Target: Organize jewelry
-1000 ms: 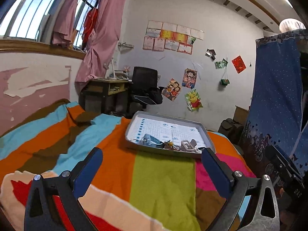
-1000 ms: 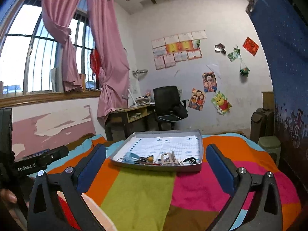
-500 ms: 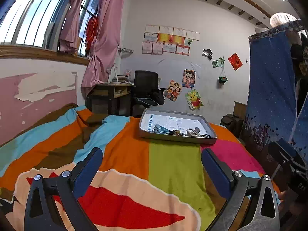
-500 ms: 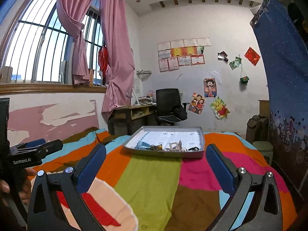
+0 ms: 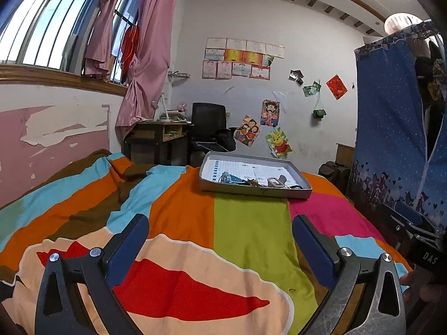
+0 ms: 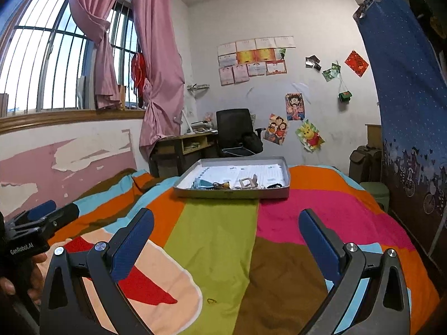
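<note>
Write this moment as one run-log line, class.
left hand-held gripper: open, empty | right hand-held gripper: open, empty | tray: on bedspread, jewelry along near edge | small ring-like item: loose on bedspread

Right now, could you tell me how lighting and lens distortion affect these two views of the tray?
Left wrist view: fisheye bends the window bars, daylight blows them out; the tray stays readable, its small jewelry indistinct. Right wrist view: same curvature and bright window, dark corners, tray evenly lit, no glare.

Left claw point(image 5: 218, 234) wide open, empty; right claw point(image 6: 226, 229) same, level.
</note>
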